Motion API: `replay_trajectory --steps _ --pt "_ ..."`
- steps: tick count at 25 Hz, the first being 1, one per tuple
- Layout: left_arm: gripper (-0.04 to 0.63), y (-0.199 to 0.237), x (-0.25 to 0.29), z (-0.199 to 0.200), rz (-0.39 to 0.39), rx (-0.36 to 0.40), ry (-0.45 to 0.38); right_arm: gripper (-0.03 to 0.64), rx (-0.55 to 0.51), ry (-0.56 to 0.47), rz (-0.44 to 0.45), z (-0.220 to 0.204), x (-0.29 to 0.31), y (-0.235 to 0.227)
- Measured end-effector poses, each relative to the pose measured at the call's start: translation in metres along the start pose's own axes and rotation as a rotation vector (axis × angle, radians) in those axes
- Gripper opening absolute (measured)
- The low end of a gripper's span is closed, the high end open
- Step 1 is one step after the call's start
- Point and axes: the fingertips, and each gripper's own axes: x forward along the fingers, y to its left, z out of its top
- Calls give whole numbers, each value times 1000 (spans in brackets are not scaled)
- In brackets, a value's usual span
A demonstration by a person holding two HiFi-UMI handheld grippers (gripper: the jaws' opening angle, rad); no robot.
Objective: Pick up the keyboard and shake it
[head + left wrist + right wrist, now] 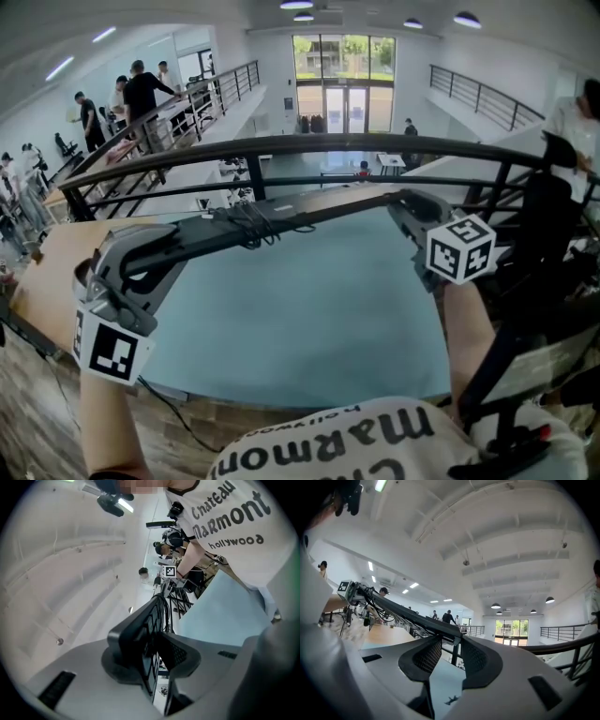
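Note:
A black keyboard (309, 212) hangs in the air above the mat, held level at both ends, with its cable wound in a bundle (251, 227) near the middle. My left gripper (173, 251) is shut on its left end. In the left gripper view the keyboard (140, 630) stands edge-on, pinched between the pads of the left gripper (157, 653). My right gripper (411, 211) is shut on the right end. Seen from the right gripper view, the keyboard (408, 616) runs away to the left out of the right gripper (452, 656).
A blue-grey mat (309, 319) covers a wooden table (52, 272) below the keyboard. A dark railing (375, 145) curves behind the table. A black stand (525, 309) rises at the right. Several people (141, 94) stand far back left.

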Motion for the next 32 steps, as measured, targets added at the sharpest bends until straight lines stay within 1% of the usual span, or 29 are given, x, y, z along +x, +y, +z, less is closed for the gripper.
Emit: replay_trajectory --steps 4,6,7,9,11,16,19,21,24,27,30,32 --pt "100 -1 -6 6 8 32 -1 135 4 -1 2 2 -2 4" --pt "93 -1 -11 14 24 47 -7 135 24 -17 23 3 -7 5" --pt "91 -2 -12 15 24 42 -4 137 35 -13 31 3 -8 5" --pt "91 -6 -13 11 11 9 7 137 47 0 28 1 -5 6" --pt "87 -8 -16 8 17 -24 -2 137 62 -9 32 3 -4 9" --pt "87 -7 -18 10 42 -139 -50 137 69 -85 53 28 -8 4" --pt "91 -11 -23 1 66 -197 -72 137 81 -132 74 40 -6 9" --pt "92 -14 -28 1 72 -224 -74 137 69 -140 83 45 -10 13" --pt "94 -17 -33 12 77 -253 -74 137 51 -154 99 56 -26 12" --pt "94 -17 -36 14 92 -296 -79 137 60 -189 111 67 -32 11" --pt "95 -16 -42 8 102 -365 -87 137 66 -206 105 73 -34 9" --pt "95 -16 -43 8 102 -388 -93 142 99 -201 115 70 -36 4"
